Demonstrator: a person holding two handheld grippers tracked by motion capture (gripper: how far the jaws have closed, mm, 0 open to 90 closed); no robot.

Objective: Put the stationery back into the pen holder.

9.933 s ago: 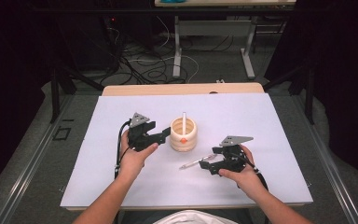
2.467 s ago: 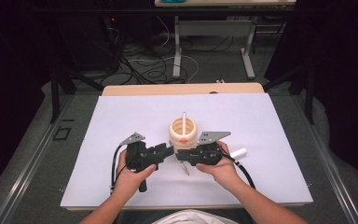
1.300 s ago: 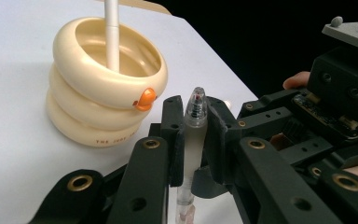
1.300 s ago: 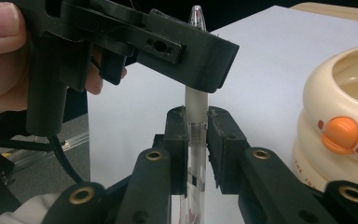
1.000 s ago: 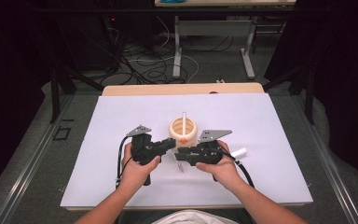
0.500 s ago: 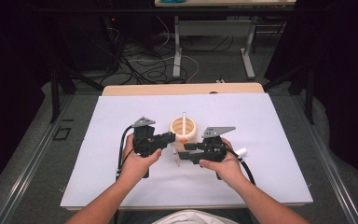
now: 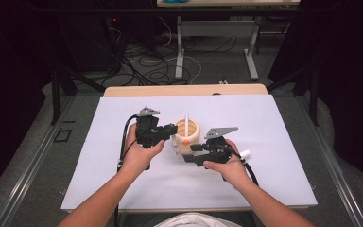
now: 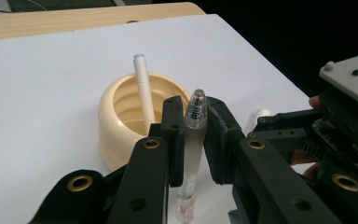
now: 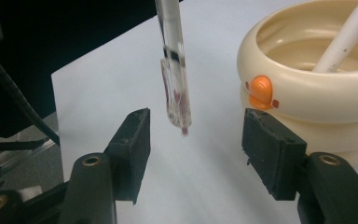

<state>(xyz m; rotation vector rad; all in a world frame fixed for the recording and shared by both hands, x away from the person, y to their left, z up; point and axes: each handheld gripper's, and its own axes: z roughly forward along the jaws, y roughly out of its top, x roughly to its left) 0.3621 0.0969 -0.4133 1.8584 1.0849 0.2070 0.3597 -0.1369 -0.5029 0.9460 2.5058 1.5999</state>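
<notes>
A white sheet (image 7: 274, 179) covered the table, with dark floor and loose cables behind it. The left gripper (image 8: 192, 122) was clamped on a clear pen (image 8: 192, 140), gripping it near the spring end, so the pen stood almost upright with its long axis vertical and its lower end hanging free just above the sheet. The cream ring-shaped holder (image 8: 121, 116) sat just behind that grip, a white pen (image 8: 143, 88) already leaning inside it. The right gripper (image 9: 193, 154) waited with its jaws wide apart, and the clear pen's lower end (image 9: 177, 100) hung between and slightly above them, touching neither; the holder (image 9: 317, 93) lay just beside its right-hand jaw. In the high view the left gripper (image 7: 168, 131) was the nearer to the holder (image 7: 187, 132), the right gripper (image 7: 189, 153) just in front of it. Judged from this, the next move hinges on that vertical axis.
</notes>
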